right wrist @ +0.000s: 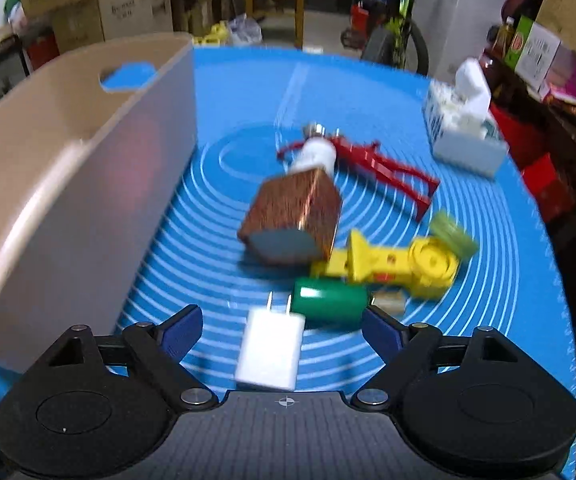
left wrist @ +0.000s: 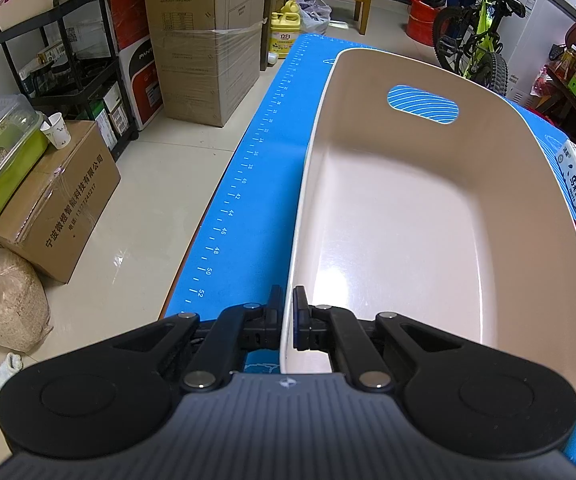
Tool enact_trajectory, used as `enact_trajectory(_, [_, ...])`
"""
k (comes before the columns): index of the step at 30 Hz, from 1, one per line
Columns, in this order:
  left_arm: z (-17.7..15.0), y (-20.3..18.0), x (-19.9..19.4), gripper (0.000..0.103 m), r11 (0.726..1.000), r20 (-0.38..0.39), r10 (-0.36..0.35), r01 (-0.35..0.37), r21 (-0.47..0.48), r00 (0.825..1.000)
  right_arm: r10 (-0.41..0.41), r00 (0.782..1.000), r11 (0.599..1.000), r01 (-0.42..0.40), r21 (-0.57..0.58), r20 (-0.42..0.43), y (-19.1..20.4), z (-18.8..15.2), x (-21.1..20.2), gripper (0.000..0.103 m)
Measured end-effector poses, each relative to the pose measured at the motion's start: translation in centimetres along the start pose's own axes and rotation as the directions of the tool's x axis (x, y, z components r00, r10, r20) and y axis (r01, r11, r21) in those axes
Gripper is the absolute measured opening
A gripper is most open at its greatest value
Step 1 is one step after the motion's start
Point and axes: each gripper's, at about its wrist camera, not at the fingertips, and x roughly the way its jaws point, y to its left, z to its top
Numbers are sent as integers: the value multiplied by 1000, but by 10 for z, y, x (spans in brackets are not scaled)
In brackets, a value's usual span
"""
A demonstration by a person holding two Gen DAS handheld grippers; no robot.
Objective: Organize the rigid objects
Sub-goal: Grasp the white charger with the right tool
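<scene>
A beige plastic bin with a smooth glossy inside and an oval handle cutout in its far wall is seen on a blue ruled mat. Its near rim is pinched by the left gripper, one finger outside the wall and one inside, the jaws nearly together on the thin wall. Nothing is seen inside the bin.

To the right of the bin, a cluster of small items is spread on the mat. A white plug adapter with two prongs lies between the widely parted fingers of the right gripper, untouched by either pad. Just beyond it a green cylinder lies on its side. A copper-brown bottle with a white neck is tipped over further back, and a red plastic tool lies behind it. A yellow toy part is beside the cylinder; the frame is blurred, so its shape is perhaps a wheeled piece. A tissue pack stands near the far right edge.
</scene>
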Motion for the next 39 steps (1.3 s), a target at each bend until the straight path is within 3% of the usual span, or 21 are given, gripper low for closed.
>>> enact_trajectory(3, [0, 0, 0, 6, 1000, 0, 0, 0, 0, 1000, 4, 1000, 1000, -4, -4, -15, 3, -7, 5, 87])
enact_trajectory(6, [0, 0, 0, 6, 1000, 0, 0, 0, 0, 1000, 14, 1000, 1000, -14, -1, -28, 4, -9, 9, 79])
enact_trajectory(8, [0, 0, 0, 6, 1000, 0, 0, 0, 0, 1000, 26, 999, 1000, -26, 1, -38, 5, -11, 12, 68])
enact_trajectory(11, [0, 0, 0, 6, 1000, 0, 0, 0, -1, 1000, 36, 999, 999, -36, 12, -37, 4, -12, 13, 62])
enact_trajectory(13, [0, 0, 0, 7, 1000, 0, -1, 1, -1, 1000, 45, 999, 999, -45, 13, -30, 3, -12, 13, 49])
enact_trajectory(15, [0, 0, 0, 6, 1000, 0, 0, 0, 0, 1000, 45, 999, 999, -45, 10, -23, 4, -13, 11, 43])
enact_trajectory(30, [0, 0, 0, 6, 1000, 0, 0, 0, -1, 1000, 47, 989, 999, -46, -8, 142, 7, 12, -31, 42])
enact_trajectory(39, [0, -1, 0, 6, 1000, 0, -2, 2, -2, 1000, 74, 957, 997, -68, -30, 282, 19, 49, -74, 42])
